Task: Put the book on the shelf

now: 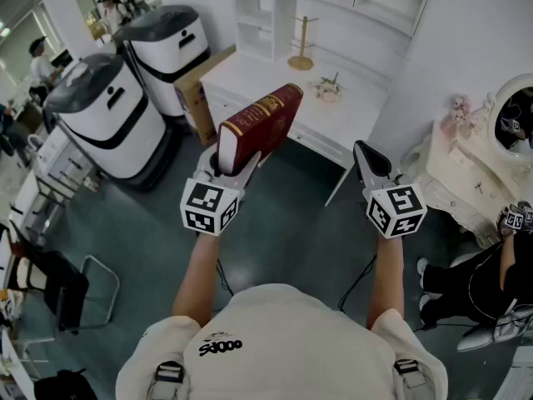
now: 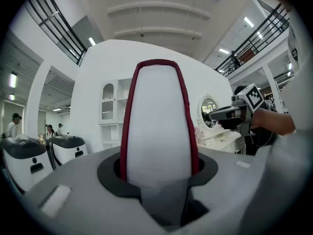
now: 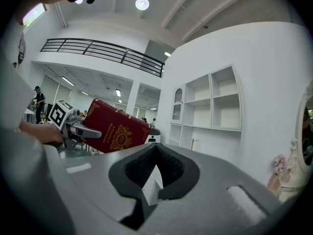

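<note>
A thick dark-red book (image 1: 260,127) with gold print and white page edges stands tilted in my left gripper (image 1: 233,161), which is shut on its lower end. In the left gripper view the book's page edge (image 2: 157,126) rises between the jaws and hides most of what lies ahead. My right gripper (image 1: 366,158) is held level to the right, shut, with nothing in it. From the right gripper view (image 3: 155,173) the book's cover (image 3: 115,133) shows at the left. The white shelf unit (image 1: 258,15) stands ahead against the wall, its compartments (image 3: 210,102) bare.
A white desk (image 1: 275,82) with a gold stand (image 1: 301,44) and a small ornament lies below the shelves. Two white-and-black machines (image 1: 108,115) and a cardboard box (image 1: 200,90) stand at the left. A white vanity with a round mirror (image 1: 475,173) is at the right, a chair (image 1: 50,290) at the lower left.
</note>
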Demonstrator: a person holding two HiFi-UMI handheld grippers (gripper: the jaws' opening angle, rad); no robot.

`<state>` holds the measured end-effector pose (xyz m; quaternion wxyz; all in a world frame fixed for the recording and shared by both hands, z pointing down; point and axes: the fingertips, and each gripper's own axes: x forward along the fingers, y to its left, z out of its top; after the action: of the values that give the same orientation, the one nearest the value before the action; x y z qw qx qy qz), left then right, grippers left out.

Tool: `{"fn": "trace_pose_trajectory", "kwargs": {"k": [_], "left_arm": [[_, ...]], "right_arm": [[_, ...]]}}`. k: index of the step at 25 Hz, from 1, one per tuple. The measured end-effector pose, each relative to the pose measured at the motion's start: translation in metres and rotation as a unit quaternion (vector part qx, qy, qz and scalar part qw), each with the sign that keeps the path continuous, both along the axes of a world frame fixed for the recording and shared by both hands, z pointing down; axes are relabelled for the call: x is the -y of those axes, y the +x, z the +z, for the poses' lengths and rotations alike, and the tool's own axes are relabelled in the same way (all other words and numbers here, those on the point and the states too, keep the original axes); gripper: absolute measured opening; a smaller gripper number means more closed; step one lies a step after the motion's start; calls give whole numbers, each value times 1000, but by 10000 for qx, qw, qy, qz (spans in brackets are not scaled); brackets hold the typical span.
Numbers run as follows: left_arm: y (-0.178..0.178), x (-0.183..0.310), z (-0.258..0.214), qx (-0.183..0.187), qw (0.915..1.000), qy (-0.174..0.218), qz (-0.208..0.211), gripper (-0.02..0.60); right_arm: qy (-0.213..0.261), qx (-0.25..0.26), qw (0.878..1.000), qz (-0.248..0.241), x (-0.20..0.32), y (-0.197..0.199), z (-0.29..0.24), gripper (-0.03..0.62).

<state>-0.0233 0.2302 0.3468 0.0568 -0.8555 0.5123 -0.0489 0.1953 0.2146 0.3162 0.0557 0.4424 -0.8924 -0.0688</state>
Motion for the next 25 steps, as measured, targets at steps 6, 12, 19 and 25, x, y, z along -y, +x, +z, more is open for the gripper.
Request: {"fn": "trace_pose_trajectory", "kwargs": {"k": [6,12,19,25], "left_arm": [[-12,-1,3,12,9999,-18,103,233],[-35,1,4,-39,9997,-32,256,233],[-68,3,10,6,9990,-96,446,233],[-85,5,23,-101,9983,-220,521,233]], "right_arm": [[-35,85,9999,74,-4,-12,1,2],[-69,130,9994,317,-5,-28,1,2],[-198,189,9980,563,-11,-54,10,2],[-321,210,9968,695,-13,-67,19,2]]}}
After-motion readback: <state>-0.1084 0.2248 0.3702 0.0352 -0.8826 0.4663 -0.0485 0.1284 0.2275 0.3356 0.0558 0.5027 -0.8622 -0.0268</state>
